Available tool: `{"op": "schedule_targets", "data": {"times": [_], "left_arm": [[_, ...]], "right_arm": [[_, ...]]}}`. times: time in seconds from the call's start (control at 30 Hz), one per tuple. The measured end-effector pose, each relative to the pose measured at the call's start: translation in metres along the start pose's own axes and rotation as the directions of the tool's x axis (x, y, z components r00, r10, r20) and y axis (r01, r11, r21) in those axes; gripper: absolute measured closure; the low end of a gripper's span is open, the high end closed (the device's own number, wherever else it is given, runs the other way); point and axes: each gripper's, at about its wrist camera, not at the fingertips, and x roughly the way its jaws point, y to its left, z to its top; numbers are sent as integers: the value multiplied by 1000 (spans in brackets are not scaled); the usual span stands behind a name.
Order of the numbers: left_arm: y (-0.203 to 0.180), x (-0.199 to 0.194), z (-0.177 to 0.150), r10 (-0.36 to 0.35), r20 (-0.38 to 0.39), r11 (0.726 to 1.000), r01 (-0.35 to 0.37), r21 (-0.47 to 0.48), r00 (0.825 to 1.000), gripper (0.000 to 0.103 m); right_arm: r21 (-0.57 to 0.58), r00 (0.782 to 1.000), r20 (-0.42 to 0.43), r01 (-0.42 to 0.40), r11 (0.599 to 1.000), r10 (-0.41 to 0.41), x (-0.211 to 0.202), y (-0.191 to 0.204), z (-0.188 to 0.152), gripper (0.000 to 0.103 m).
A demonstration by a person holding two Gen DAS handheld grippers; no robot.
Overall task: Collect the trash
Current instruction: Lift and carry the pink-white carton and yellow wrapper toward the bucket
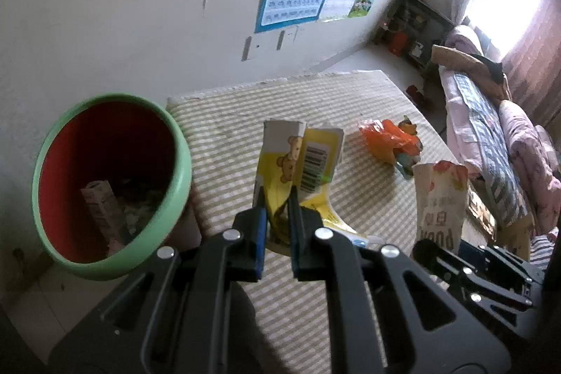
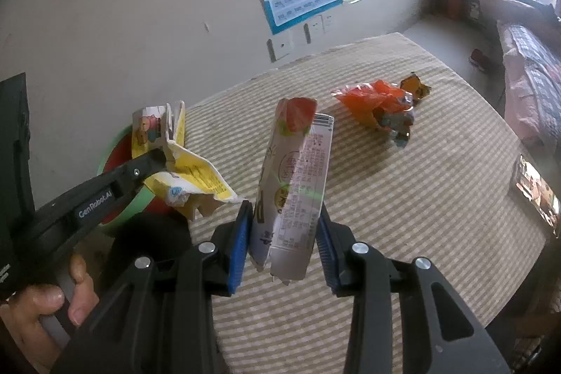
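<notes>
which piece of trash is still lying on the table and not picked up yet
The crumpled orange wrapper. It lies loose on the striped tablecloth, while the yellow bear carton and the strawberry carton are each pinched between fingers.

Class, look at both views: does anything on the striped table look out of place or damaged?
Yes. A crumpled orange wrapper lies loose on the striped table, uncollected, and the yellow carton in the left gripper is crushed and torn.
</notes>
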Motion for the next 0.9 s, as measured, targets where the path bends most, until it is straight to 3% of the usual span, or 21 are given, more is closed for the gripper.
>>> {"op": "schedule_targets", "data": {"times": [0.53, 0.9], "left_arm": [[23, -9, 2, 24, 23, 998, -23, -53, 999, 93], [48, -27, 10, 81, 76, 994, -75, -85, 994, 93]], "right_arm": [[-39, 1000, -12, -13, 999, 12, 5, 18, 0, 67], [-81, 999, -11, -49, 995, 48, 7, 38, 6, 67]]}}
